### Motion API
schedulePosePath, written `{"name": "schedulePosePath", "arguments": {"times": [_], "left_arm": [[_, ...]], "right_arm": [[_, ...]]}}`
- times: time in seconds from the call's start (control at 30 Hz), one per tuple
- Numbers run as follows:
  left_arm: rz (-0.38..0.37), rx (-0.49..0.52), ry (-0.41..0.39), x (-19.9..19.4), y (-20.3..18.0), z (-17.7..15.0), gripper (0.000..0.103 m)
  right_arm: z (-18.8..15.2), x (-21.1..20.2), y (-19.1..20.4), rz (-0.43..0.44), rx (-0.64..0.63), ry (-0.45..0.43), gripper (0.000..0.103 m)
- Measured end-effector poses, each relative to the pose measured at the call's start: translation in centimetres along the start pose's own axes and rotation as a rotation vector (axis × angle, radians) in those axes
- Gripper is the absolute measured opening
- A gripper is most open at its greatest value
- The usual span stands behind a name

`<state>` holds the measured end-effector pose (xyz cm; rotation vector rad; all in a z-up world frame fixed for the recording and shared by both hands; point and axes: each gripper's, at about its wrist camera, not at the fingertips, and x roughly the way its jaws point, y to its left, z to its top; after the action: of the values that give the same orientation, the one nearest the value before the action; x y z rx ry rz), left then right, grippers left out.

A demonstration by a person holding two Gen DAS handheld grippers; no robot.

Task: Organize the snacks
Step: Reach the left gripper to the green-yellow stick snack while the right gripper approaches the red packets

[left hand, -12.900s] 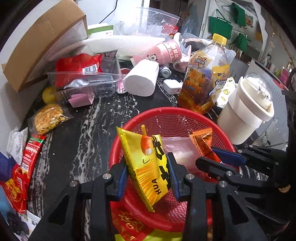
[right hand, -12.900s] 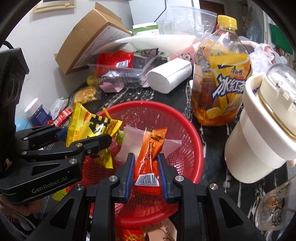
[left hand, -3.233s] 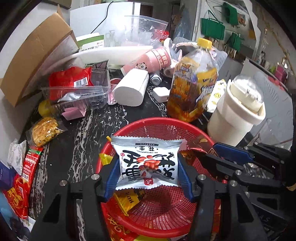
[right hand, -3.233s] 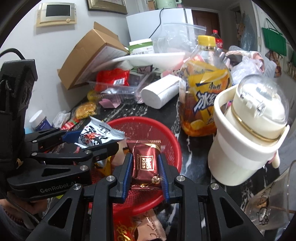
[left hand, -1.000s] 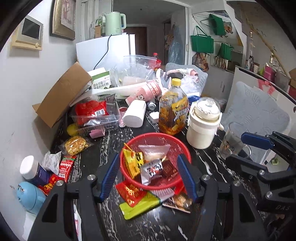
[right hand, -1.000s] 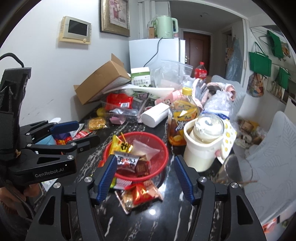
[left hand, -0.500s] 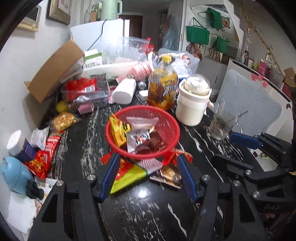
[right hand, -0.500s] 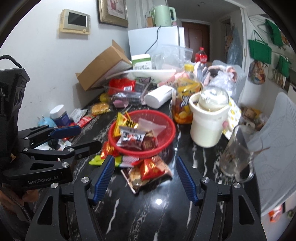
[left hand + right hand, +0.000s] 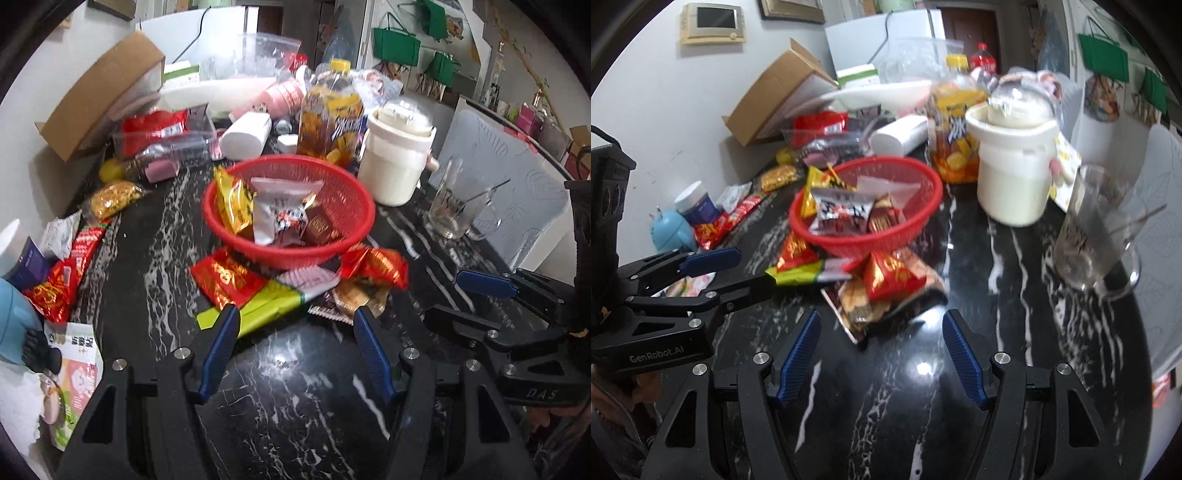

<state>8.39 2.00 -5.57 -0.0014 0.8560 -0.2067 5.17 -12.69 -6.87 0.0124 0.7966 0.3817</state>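
Observation:
A red mesh basket (image 9: 347,195) (image 9: 916,221) on the black marble counter holds a yellow packet (image 9: 232,203), a white peanut packet (image 9: 273,218) (image 9: 842,212) and a brown chocolate packet (image 9: 321,229). Loose packets lie in front of it: a red one (image 9: 225,280), a yellow-green one (image 9: 258,310) (image 9: 798,273) and another red one (image 9: 376,266) (image 9: 890,277). My left gripper (image 9: 295,325) is open and empty, just short of these packets. My right gripper (image 9: 881,328) is open and empty before the same pile.
A cream jar (image 9: 395,162) (image 9: 1012,162), an orange drink bottle (image 9: 328,118) and a glass mug (image 9: 454,206) (image 9: 1093,236) stand right of the basket. A cardboard box (image 9: 96,96), plastic trays and more snack packets (image 9: 62,280) crowd the left and back.
Both grippers have dropped lower and moved closer to the loose packets in front of the basket. Both stay open and empty.

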Motion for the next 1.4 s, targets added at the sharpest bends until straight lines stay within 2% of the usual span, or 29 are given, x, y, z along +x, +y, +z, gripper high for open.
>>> {"name": "schedulePosePath", "arguments": {"times": [0.1, 0.27, 0.57, 0.83, 1.0, 1.1, 1.27, 1.4], "left_arm": [[-0.002, 0.0, 0.014, 0.9, 0.4, -0.5, 0.063], [0.037, 0.016, 0.025, 2.7, 1.2, -1.0, 0.063], [0.055, 0.01, 0.031, 5.0, 2.8, -0.7, 0.063], [0.001, 0.034, 0.042, 5.8, 3.4, -0.4, 0.063], [0.005, 0.061, 0.043, 6.1, 3.2, -0.6, 0.061], [-0.001, 0.058, 0.041, 6.0, 3.3, -0.7, 0.059], [-0.027, 0.056, 0.044, 5.7, 3.2, -1.1, 0.046], [-0.055, 0.041, 0.05, 5.5, 3.0, -1.3, 0.046]], "right_arm": [[-0.5, 0.9, -0.3, 0.001, 0.016, 0.027, 0.069], [-1.1, 2.2, -0.5, 0.005, 0.033, 0.062, 0.069], [-0.7, 4.1, -0.4, 0.037, 0.04, 0.095, 0.069], [0.2, 6.7, -0.3, 0.079, 0.074, 0.129, 0.069], [1.1, 7.7, -0.5, 0.078, 0.115, 0.123, 0.069], [1.7, 8.3, -0.6, 0.061, 0.138, 0.119, 0.073], [2.2, 9.1, -0.5, 0.029, 0.137, 0.118, 0.073], [2.0, 9.3, -0.5, 0.022, 0.126, 0.12, 0.073]]}}
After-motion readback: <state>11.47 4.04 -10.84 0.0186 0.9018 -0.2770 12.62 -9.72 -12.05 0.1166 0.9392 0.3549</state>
